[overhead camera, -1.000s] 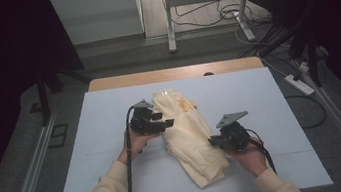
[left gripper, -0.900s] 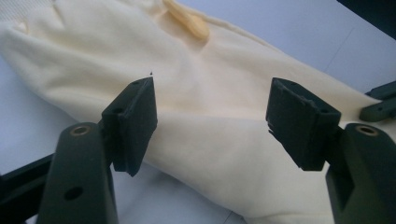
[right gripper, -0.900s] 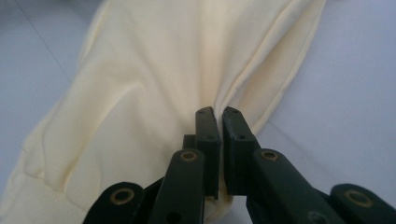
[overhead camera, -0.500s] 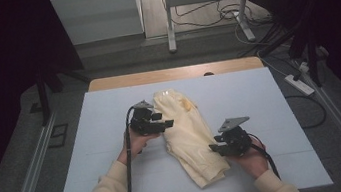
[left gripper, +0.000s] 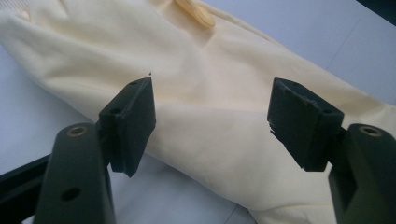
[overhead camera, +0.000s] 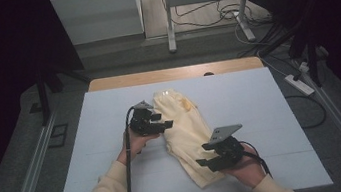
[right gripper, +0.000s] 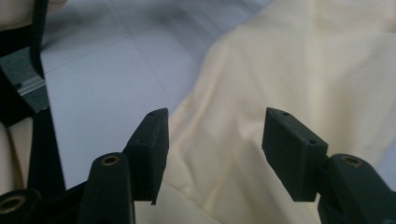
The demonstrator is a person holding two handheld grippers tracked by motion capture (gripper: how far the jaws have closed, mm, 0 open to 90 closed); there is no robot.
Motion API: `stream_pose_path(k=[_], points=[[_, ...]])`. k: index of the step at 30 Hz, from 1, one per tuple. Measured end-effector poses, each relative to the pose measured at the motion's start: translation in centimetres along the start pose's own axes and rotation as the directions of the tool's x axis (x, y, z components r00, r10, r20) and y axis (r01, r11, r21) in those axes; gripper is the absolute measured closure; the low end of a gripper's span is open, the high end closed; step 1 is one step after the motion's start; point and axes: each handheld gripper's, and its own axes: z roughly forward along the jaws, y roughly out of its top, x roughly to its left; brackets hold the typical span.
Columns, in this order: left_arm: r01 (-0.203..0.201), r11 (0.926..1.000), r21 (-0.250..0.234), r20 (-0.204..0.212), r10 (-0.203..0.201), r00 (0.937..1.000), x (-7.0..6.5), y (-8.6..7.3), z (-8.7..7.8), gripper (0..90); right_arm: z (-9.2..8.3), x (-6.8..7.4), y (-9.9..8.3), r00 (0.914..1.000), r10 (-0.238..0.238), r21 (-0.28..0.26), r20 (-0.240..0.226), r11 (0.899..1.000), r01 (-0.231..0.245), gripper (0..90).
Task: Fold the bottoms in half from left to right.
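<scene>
A pale yellow garment (overhead camera: 185,124) lies folded in a long strip down the middle of the white table mat (overhead camera: 260,103). My left gripper (overhead camera: 165,125) is at the garment's left edge. It is open, its jaws spread just above the cloth (left gripper: 210,93) without pinching it. My right gripper (overhead camera: 206,163) is at the strip's lower right end. Its jaws have just been opening and stand apart, with nothing pressed between them. The cloth (right gripper: 303,70) lies flat beyond the right gripper (right gripper: 215,149).
A wooden table edge (overhead camera: 175,73) borders the mat at the back. On the floor there are a power strip (overhead camera: 298,84) at the right, cables and a metal stand (overhead camera: 168,25) behind. The left hand's black cable (right gripper: 39,56) hangs at the left of the right gripper view.
The right gripper's jaws have opened and let go of the garment's lower end. That hand has drawn back a little toward the near edge. The left gripper has kept still.
</scene>
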Motion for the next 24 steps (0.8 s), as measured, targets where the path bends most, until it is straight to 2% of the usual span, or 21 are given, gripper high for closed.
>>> stream_pose_path(k=[3,10,13,15,16,19,22,24], points=[[-0.006,1.0,0.003,-0.008,0.006,0.9999,-0.1,0.0,0.0,31.0,0.7,0.9,0.1,0.9996,-0.018,0.024,-0.024,1.0,0.019,40.4],[-0.004,1.0,0.002,-0.011,0.004,0.9999,0.0,0.0,0.0,30.8,2.1,1.4,-0.5,0.9993,-0.03,0.095,-0.021,0.995,0.032,40.2],[-0.004,1.0,-0.001,-0.011,0.004,0.9999,-0.1,0.0,0.0,30.4,2.7,1.5,-0.7,0.9993,-0.037,0.145,-0.003,0.989,0.037,47.1],[-0.003,1.0,-0.002,-0.01,0.003,0.9999,-0.1,0.0,0.0,30.3,3.0,1.5,-0.9,0.9992,-0.034,0.162,-0.02,0.986,0.036,56.9],[-0.003,1.0,-0.002,-0.01,0.003,0.9999,-0.1,0.0,0.0,30.2,3.0,1.4,-0.9,0.9989,-0.024,0.16,-0.04,0.987,0.03,62.5],[-0.003,1.0,-0.001,-0.011,0.003,0.9999,-0.1,0.0,0.0,30.1,2.8,1.5,-0.8,0.9988,-0.019,0.154,-0.045,0.988,0.026,72.6],[-0.007,1.0,-0.001,-0.012,0.007,0.9999,-0.1,0.0,-0.1,30.1,2.5,1.6,-0.6,0.9979,-0.024,0.129,-0.06,0.991,0.032,75.7],[-0.006,1.0,-0.006,-0.012,0.006,0.9999,-0.1,0.0,-0.1,30.1,2.2,1.8,-0.4,0.9961,-0.018,0.093,-0.087,0.995,0.026,76.2]])
